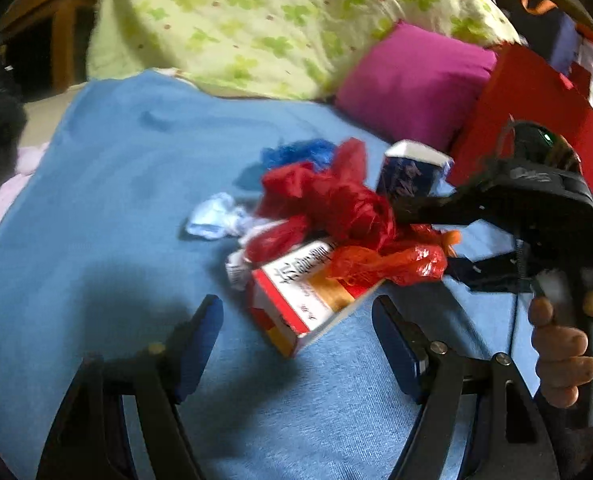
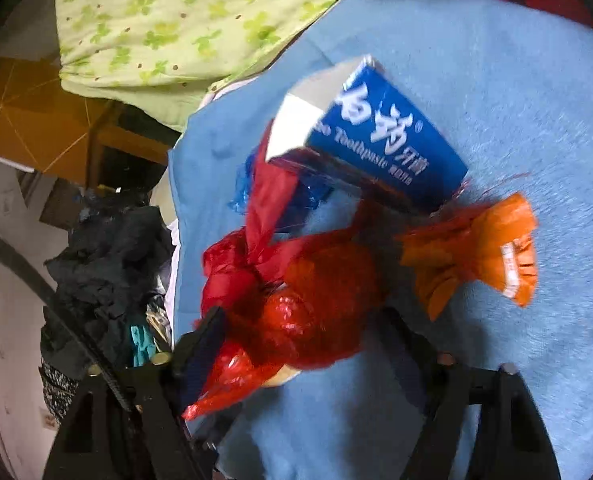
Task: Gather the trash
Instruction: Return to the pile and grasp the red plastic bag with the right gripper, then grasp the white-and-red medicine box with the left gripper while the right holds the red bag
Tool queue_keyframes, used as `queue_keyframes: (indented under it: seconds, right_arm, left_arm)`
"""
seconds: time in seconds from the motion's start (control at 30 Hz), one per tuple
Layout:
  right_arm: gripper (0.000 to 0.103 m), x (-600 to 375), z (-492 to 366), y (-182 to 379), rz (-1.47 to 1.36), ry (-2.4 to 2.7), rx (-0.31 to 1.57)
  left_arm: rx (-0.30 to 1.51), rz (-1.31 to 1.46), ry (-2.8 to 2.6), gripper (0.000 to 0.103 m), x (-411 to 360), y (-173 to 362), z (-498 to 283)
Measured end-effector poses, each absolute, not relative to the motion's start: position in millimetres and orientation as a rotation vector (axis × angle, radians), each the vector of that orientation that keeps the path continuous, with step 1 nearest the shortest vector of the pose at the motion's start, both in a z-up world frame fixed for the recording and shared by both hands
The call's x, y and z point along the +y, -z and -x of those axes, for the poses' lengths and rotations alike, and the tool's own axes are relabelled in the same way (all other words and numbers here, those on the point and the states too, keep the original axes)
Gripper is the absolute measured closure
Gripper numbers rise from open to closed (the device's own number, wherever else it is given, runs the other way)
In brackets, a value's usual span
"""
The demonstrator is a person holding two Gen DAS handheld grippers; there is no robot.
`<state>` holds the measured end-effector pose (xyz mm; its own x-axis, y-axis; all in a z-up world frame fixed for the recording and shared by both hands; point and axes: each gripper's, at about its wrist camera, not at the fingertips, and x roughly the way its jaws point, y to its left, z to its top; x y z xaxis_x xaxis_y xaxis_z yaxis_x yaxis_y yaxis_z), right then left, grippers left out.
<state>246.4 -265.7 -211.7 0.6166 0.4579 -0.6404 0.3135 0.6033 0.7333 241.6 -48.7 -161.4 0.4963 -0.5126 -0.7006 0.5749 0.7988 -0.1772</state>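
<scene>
A bed with a blue blanket [image 1: 116,200] carries the trash heaped together: red plastic bag [image 2: 296,304], red-and-white box [image 1: 304,296], toothpaste box [image 2: 380,136], orange wrapper [image 2: 480,260]. The right tongs [image 2: 300,344] straddle the bag (grip uncertain); the left tongs [image 1: 296,340] gape wide, empty. Nothing looks collected yet.

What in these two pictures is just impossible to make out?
- Right wrist view: whether the right tongs truly pinch the red plastic bag; the bag covers the gap.
- Left wrist view: print on the red-and-white box, blurred and partly under the bag.
- Right wrist view: the dark pile beside the bed, too dim.
</scene>
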Motion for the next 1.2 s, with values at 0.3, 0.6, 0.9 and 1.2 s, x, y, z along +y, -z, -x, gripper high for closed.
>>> queue_keyframes:
  seconds: [0.3,0.6,0.9,1.2]
  right_arm:
    - [0.057,-289.9,-198.1,196.3,-0.954,-0.086,0.858]
    - [0.057,-348.8,-102.9,187.3,-1.056,-0.028,0.778]
    - [0.058,-347.7,-69.8,188.7,-0.97,0.024,0.811]
    - [0.058,-327.1,-75.6,195.6,-0.872,0.051,0.865]
  left_arm:
    - [0.791,-0.131,0.702,0.026,-57.7,157.8,-242.5]
    - [0.822,-0.061,0.747,0.026,-54.5,165.3,-254.0]
    - [0.884,-0.103,0.869,0.026,-72.5,174.7,-229.0]
    - [0.729,-0.056,0.904,0.025,-34.6,138.7,-204.2]
